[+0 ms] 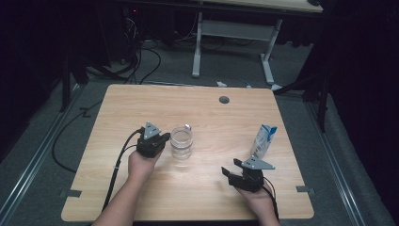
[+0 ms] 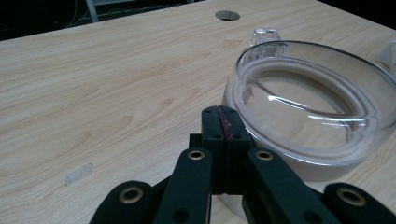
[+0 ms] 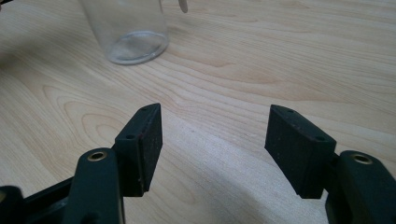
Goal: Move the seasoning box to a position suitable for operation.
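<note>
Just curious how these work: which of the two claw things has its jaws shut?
The left gripper, beside the clear glass cup: its jaws press together. The right gripper stands wide open above bare table.

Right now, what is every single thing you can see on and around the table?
glass jar: one, clear, table middle, beside the left gripper
carton: one, white and blue, upright near the right edge
table: one, light wood, with a round grey hole at the far side
far desk: one, wood top, white legs, behind
cables: several, black, on the floor
left gripper: one, black, jaws shut
right gripper: one, black, jaws open
</note>
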A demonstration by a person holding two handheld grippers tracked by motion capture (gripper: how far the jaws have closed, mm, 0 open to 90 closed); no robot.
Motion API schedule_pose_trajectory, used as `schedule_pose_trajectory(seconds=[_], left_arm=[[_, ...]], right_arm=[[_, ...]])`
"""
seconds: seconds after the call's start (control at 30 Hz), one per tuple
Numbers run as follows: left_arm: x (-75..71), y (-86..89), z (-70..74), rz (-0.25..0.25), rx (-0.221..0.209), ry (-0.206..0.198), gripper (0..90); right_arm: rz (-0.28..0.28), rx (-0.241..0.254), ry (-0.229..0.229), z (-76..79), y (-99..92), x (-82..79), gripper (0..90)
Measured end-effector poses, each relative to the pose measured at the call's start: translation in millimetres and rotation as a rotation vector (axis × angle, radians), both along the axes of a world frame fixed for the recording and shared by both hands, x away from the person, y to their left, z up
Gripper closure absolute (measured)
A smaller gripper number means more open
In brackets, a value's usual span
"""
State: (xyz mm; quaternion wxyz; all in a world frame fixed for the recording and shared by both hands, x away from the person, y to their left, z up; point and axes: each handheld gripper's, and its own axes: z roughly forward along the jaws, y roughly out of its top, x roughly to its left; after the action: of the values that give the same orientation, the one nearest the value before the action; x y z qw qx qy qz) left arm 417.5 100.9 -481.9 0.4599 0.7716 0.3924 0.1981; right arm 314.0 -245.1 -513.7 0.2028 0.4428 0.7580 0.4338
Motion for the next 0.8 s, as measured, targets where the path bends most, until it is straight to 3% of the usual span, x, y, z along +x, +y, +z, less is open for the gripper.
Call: schedule_pose_trajectory(seconds=[0.43, 0.63, 0.8], left_arm=[[-23.2, -0.7, -0.1, -0.012, -0.006, -0.021, 90.0], [-1.7, -2.8, -4.4, 0.034, -0.013, 0.008, 90.0], [3.6, -5.8, -5.6, 0.027, -0.036, 0.013, 90.0]], right_arm=[[0.004, -0.003, 0.001, 0.0, 1.8, -0.7, 37.6], [0.004, 0.002, 0.002, 0.9, 2.1, -1.2, 37.9], [-0.002, 0.002, -0.002, 1.1, 0.8, -0.9, 37.9]])
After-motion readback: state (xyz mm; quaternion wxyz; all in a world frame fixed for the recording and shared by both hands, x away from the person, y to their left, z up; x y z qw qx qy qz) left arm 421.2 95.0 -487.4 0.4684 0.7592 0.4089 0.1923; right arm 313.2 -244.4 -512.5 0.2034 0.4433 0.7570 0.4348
